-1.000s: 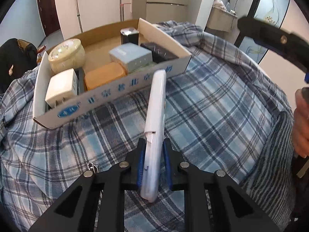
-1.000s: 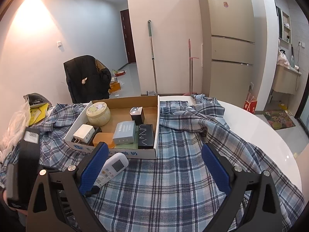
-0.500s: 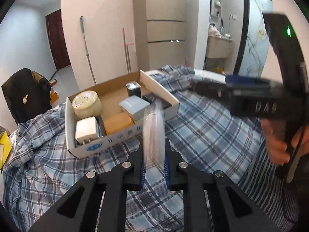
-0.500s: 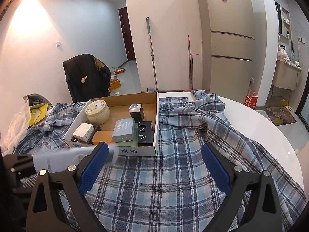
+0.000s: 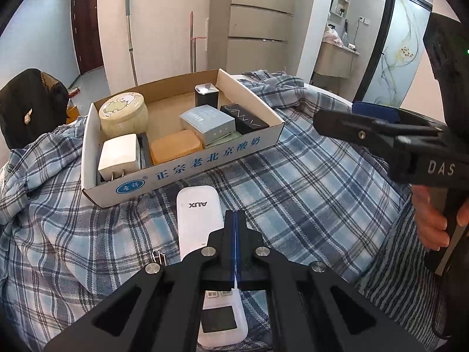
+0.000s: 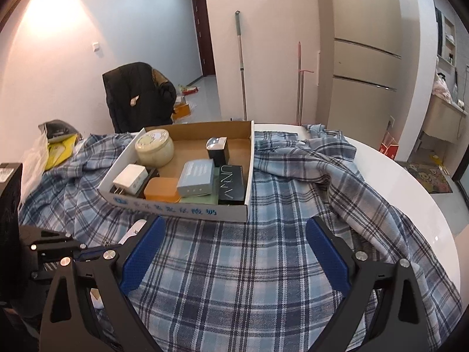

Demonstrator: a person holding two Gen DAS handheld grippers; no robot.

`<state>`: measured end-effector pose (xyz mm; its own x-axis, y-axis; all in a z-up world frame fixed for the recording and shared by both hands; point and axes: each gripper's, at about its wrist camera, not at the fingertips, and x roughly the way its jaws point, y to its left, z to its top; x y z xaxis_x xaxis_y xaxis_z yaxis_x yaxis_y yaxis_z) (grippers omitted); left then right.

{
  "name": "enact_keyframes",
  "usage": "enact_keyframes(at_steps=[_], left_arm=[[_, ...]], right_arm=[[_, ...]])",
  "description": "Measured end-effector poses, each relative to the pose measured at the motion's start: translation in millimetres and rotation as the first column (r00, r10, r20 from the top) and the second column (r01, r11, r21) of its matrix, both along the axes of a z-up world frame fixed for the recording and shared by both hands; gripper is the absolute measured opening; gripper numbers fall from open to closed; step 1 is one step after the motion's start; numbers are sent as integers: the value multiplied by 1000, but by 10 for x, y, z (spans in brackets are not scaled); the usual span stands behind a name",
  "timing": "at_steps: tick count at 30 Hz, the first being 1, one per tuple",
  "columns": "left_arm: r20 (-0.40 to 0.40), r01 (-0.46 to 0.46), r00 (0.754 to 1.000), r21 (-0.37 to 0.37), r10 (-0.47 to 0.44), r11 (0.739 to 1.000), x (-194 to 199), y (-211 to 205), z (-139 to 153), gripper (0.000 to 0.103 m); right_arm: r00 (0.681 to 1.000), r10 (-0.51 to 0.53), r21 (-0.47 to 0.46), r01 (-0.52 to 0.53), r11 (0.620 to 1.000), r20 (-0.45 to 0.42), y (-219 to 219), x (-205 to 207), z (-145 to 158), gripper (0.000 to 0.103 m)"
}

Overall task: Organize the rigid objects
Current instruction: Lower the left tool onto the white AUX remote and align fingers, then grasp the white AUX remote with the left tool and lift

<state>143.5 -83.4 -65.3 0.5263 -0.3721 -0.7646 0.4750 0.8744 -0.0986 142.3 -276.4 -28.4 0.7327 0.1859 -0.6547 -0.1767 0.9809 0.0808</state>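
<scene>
left gripper (image 5: 235, 220) above the plaid cloth (image 5: 293, 193), blue pads pressed flat together, nothing between them. white remote (image 5: 199, 220) lying flat on the cloth just below and to the left of the closed tips, "aux" end toward the cardboard box (image 5: 205, 161), display end toward the camera and partly hidden under the gripper frame; not touched by the pads as far as can be told. small metal clip (image 5: 157, 255) on the cloth just left of the remote. box just beyond the remote, near but apart, printed front wall facing the camera. inside: round cream tin (image 5: 123, 114) at back left, white plug adapter (image 5: 118, 155) at front left with prongs toward the front wall, orange box (image 5: 176, 146) beside it, grey-blue box (image 5: 208, 123) resting on top of a pale green one, black box (image 5: 244, 118) along the right wall, small dark tin (image 5: 206, 94) behind. right gripper (image 6: 234, 252) over the cloth, jaws wide apart, empty, pointing toward the box; seen from the left camera at right, held by a hand (image 5: 433, 220). only the far tip of the remote (image 6: 136, 230) visible from the right camera, peeking past the left pad. white table (image 6: 410, 193) bare at the right of the cloth. dark jacket on a chair (image 6: 137, 94) behind the table.
</scene>
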Motion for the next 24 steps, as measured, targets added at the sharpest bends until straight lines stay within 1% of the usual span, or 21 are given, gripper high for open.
enact_keyframes(at_steps=[2,5,7,8,9,10,11,13,14,15,19,22,24], left_arm=[[13,-21,1000,17,21,1000,-13,21,9,1],[-32,-6,999,49,8,999,-19,24,-52,2],[-74,-2,997,91,9,996,-38,12,-132,3],[-72,-9,997,99,16,995,-58,21,-148,3],[-62,-15,998,100,22,995,-86,32,-140,10],[-75,-14,997,103,22,995,-100,37,-145,19],[-83,-8,996,84,15,996,-124,53,-136,25],[-87,-20,996,83,27,996,-150,69,-133,64],[-69,-34,997,91,40,995,-176,82,-129,67],[-57,-36,998,95,41,995,-196,86,-125,67],[-99,-30,994,108,41,994,-169,103,-201,67],[-102,-31,994,107,42,994,-183,115,-226,67],[-108,-40,993,124,54,991,-166,113,-244,67]], right_arm=[[1000,5,-5,-5,1000,-2,10,-1,-8,96],[1000,4,-10,-4,1000,-3,11,-1,-11,96],[1000,5,-10,-5,1000,-4,12,1,-8,96],[1000,5,-10,-5,1000,-4,12,-1,-9,96],[1000,5,-11,-5,1000,-4,13,-1,-11,96],[1000,5,-12,-5,1000,-4,13,-1,-11,96],[1000,5,-11,-5,1000,-4,13,0,-10,96],[1000,5,-12,-5,1000,-4,14,2,-14,96],[1000,4,-13,-4,1000,-4,14,1,-16,96],[1000,4,-13,-4,1000,-4,13,1,-16,96],[1000,2,-13,-2,1000,-3,5,1,-15,96],[1000,-3,-11,3,1000,-3,-8,1,-13,96],[1000,-5,-9,5,1000,-2,-19,-1,-8,96]])
